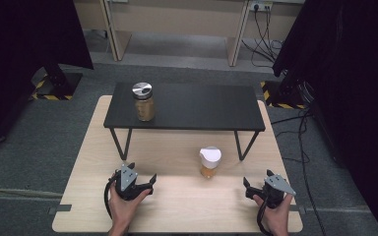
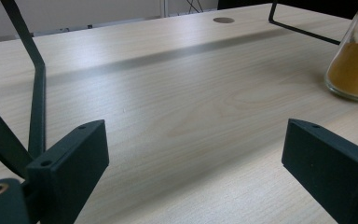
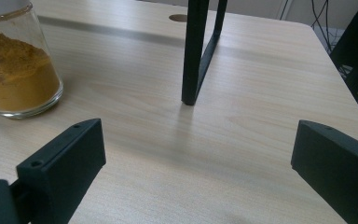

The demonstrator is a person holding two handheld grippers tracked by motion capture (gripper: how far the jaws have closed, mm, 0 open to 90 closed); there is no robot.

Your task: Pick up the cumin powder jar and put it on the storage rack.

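The white-capped jar [image 1: 210, 163] of orange powder stands upright on the bench [image 1: 177, 206] between the two sets of tongs, seemingly slightly nearer the right tongs [image 1: 259, 189] (both spread, empty) than the left tongs [image 1: 137, 184].

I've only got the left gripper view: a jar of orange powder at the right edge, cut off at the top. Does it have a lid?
Observer: Yes, the jar has a white lid, seen in the high view.
Operator: Anything on the black shelf?
Observer: A second jar with a silver lid stands near the shelf's left end.
Operator: Is the right gripper busy?
Observer: No, the right gripper is open and holds nothing, right of the white-lidded jar.
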